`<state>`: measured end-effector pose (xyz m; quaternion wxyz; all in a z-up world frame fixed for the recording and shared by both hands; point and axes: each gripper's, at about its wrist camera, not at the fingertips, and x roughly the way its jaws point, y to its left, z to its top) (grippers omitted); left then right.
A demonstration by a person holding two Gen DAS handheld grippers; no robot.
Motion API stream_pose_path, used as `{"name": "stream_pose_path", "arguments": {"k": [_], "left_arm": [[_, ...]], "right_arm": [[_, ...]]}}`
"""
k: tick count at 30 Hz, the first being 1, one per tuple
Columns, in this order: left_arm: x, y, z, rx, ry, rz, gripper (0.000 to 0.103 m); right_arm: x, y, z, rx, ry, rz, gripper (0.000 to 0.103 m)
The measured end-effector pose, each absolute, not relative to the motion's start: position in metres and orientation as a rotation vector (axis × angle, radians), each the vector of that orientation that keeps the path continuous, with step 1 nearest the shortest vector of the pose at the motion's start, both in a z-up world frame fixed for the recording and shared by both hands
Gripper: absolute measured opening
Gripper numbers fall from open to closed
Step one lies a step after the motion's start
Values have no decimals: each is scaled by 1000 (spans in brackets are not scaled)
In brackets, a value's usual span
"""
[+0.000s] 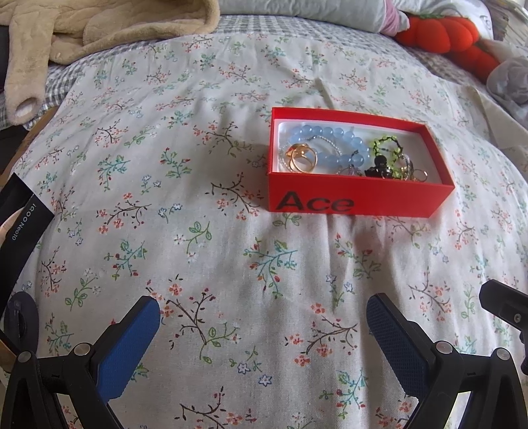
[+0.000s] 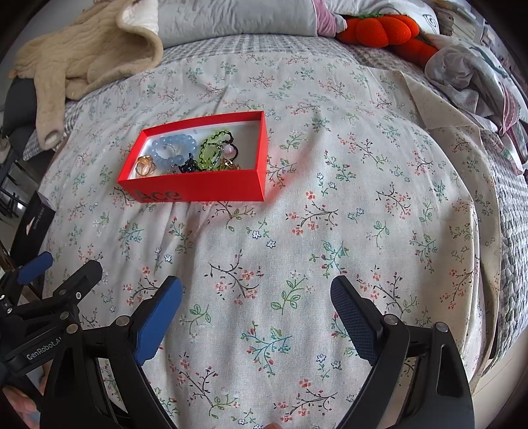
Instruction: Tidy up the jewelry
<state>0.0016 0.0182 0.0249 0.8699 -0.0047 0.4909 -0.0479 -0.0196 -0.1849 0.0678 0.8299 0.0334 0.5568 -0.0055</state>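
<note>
Both tools, the left tool (image 1: 263,312) and right tool (image 2: 256,292), are hanging wide open, holding nothing. The red box (image 1: 359,199) of jewelry (image 1: 330,150) is lying far ahead on the bed (image 1: 198,231), long side running left to right.

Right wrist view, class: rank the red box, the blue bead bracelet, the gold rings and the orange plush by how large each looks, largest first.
1. Red box
2. Orange plush, though it lies farther from the camera, so its true size is uncertain
3. Blue bead bracelet
4. Gold rings
</note>
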Motion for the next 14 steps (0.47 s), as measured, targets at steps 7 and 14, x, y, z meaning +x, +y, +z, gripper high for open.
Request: {"name": "stream_pose_path", "arguments": {"k": [7, 14], "left_arm": [[7, 18, 15, -13, 1037, -98, 103], [21, 19, -7, -10, 1068, -71, 103]], "right_arm": [[-16, -182, 63, 64, 1188, -13, 93], [-6, -180, 47, 44, 1210, -28, 93]]}}
